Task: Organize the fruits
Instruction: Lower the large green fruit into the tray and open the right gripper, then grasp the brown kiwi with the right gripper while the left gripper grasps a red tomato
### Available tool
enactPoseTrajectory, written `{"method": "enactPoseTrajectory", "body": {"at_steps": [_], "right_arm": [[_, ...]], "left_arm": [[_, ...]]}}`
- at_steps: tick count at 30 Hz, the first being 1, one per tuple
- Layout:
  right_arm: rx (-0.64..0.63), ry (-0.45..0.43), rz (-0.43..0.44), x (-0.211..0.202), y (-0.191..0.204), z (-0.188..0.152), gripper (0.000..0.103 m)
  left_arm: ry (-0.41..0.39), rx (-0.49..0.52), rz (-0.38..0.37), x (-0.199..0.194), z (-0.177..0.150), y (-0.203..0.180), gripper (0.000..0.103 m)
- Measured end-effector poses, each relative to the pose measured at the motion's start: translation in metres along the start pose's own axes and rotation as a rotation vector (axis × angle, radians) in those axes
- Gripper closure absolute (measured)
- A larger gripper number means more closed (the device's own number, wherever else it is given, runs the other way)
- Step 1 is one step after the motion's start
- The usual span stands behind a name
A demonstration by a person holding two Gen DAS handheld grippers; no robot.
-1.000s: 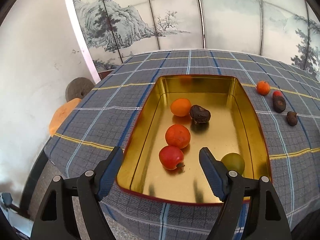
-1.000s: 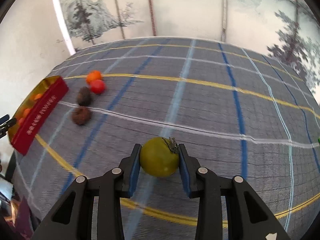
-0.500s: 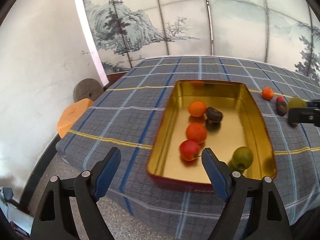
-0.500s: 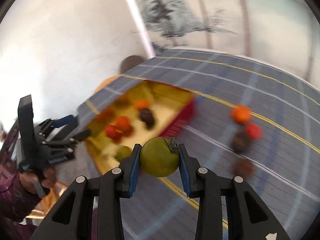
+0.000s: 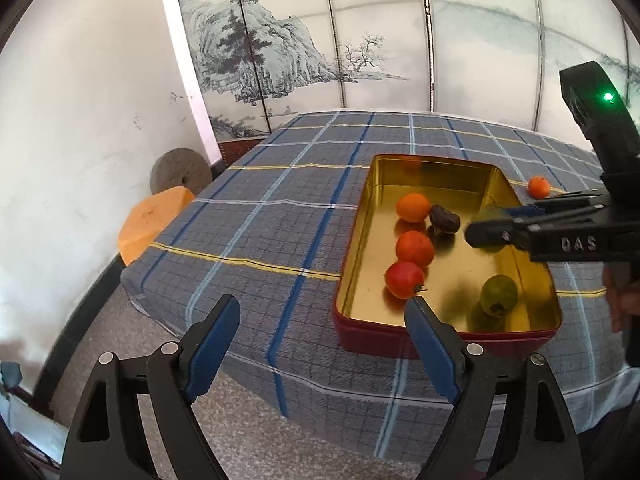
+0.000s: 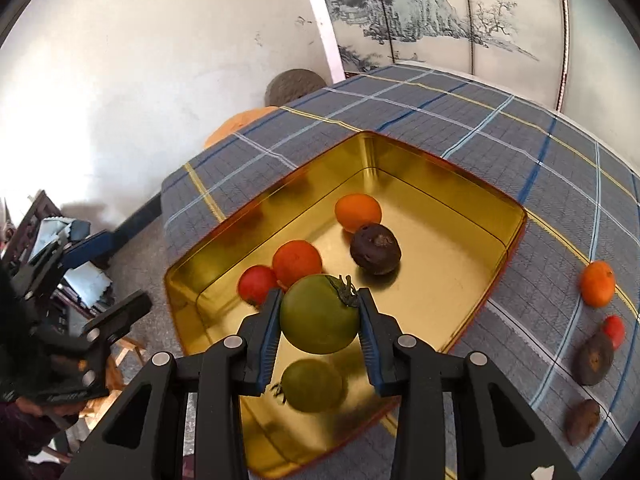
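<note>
A folding screen [image 5: 360, 40] painted with mountains and trees stands behind the desk [image 5: 280, 208], which is covered by a blue-grey checked cloth with yellow and pale blue lines. A round grey stone [image 5: 180, 172] and an orange stool [image 5: 154, 222] sit low beside the white wall, just off the desk's corner.

Near the desk's edge lies a gold tin [image 6: 460, 280] with red outer walls. Inside it are a second green tomato [image 6: 312, 386] by the near wall, an orange fruit [image 6: 357, 212] touching a dark wrinkled fruit [image 6: 376, 249], a red-orange fruit [image 6: 297, 262] and a red tomato [image 6: 258, 284] just beside it.

The right claw [image 6: 318, 322] hangs over the near part of the tin with a green tomato [image 6: 320, 314] between its blue pads; its jaws have just been opening a little, yet the pads touch the tomato on both sides, so it is grasped and held above the tin floor.

The left claw [image 5: 320, 344] is released, jaws wide apart with nothing between them, hovering off the desk's near edge to the left of the tin.

Outside the tin, on the cloth, sit a small orange [image 6: 597, 283], a small red fruit [image 6: 614, 331], a dark fruit [image 6: 595, 358] touching it, and a brown fruit [image 6: 582, 420] nearer.
</note>
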State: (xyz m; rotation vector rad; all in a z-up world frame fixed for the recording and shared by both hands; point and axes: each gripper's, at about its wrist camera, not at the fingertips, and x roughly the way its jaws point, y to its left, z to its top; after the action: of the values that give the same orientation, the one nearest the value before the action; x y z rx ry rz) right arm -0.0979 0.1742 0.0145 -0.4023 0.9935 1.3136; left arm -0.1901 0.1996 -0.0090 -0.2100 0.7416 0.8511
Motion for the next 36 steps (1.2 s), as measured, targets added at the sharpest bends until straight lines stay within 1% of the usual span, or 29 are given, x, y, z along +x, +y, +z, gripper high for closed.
{"method": "enactPoseTrajectory", "body": {"at_steps": [1, 3, 4, 6, 8, 10, 12, 14, 16, 17, 21, 24, 26, 28, 30, 31, 33, 35, 36], "right_arm": [[0.011, -0.013, 0.001, 0.0, -0.001, 0.0, 0.066], [0.054, -0.058, 0.014, -0.007, -0.007, 0.0, 0.047], [0.077, -0.091, 0.016, -0.014, -0.011, -0.002, 0.044], [0.107, -0.151, 0.021, -0.029, -0.018, -0.006, 0.043], [0.13, -0.202, 0.001, -0.047, -0.028, -0.014, 0.043], [0.152, -0.235, -0.043, -0.069, -0.045, -0.03, 0.043], [0.155, -0.232, -0.118, -0.086, -0.064, -0.047, 0.043], [0.162, -0.2, -0.178, -0.095, -0.083, -0.061, 0.045], [0.186, -0.139, -0.267, -0.1, -0.109, -0.076, 0.046], [0.211, -0.124, -0.276, -0.102, -0.12, -0.08, 0.047], [0.295, -0.126, -0.267, -0.104, -0.15, -0.083, 0.047], [0.325, -0.091, -0.273, -0.085, -0.161, -0.075, 0.047], [0.343, -0.086, -0.259, -0.075, -0.165, -0.071, 0.047], [0.359, -0.068, -0.279, -0.062, -0.169, -0.066, 0.048], [0.373, -0.052, -0.262, -0.051, -0.175, -0.062, 0.07], [0.358, -0.035, -0.268, -0.046, -0.174, -0.06, 0.071], [0.322, -0.029, -0.277, -0.048, -0.169, -0.058, 0.072], [0.3, -0.065, -0.263, -0.06, -0.166, -0.062, 0.072], [0.306, -0.116, -0.235, -0.079, -0.166, -0.068, 0.072]], "left_arm": [[0.002, 0.001, -0.004, 0.0, 0.0, -0.001, 0.018], [0.003, 0.008, -0.009, 0.0, -0.001, -0.004, 0.018], [0.005, 0.014, -0.01, 0.0, -0.001, -0.006, 0.018], [0.007, 0.021, -0.014, -0.001, -0.001, -0.01, 0.018], [0.004, 0.023, -0.023, -0.003, -0.001, -0.012, 0.018], [-0.003, 0.028, -0.035, -0.006, 0.0, -0.016, 0.018], [-0.014, 0.038, -0.05, -0.009, 0.001, -0.021, 0.018], [-0.017, 0.046, -0.071, -0.011, 0.003, -0.026, 0.018], [-0.016, 0.052, -0.091, -0.012, 0.006, -0.033, 0.018], [-0.015, 0.056, -0.1, -0.012, 0.007, -0.037, 0.018], [-0.014, 0.081, -0.121, -0.014, 0.01, -0.053, 0.018], [-0.016, 0.11, -0.12, -0.017, 0.012, -0.062, 0.018], [-0.014, 0.12, -0.119, -0.017, 0.013, -0.064, 0.018], [-0.008, 0.129, -0.119, -0.016, 0.015, -0.068, 0.018], [-0.003, 0.139, -0.117, -0.014, 0.018, -0.072, 0.018], [0.0, 0.147, -0.119, -0.014, 0.019, -0.075, 0.018], [-0.002, 0.163, -0.137, -0.015, 0.024, -0.081, 0.018], [-0.016, 0.19, -0.155, -0.019, 0.029, -0.09, 0.018], [-0.024, 0.204, -0.172, -0.021, 0.033, -0.094, 0.018]]}}
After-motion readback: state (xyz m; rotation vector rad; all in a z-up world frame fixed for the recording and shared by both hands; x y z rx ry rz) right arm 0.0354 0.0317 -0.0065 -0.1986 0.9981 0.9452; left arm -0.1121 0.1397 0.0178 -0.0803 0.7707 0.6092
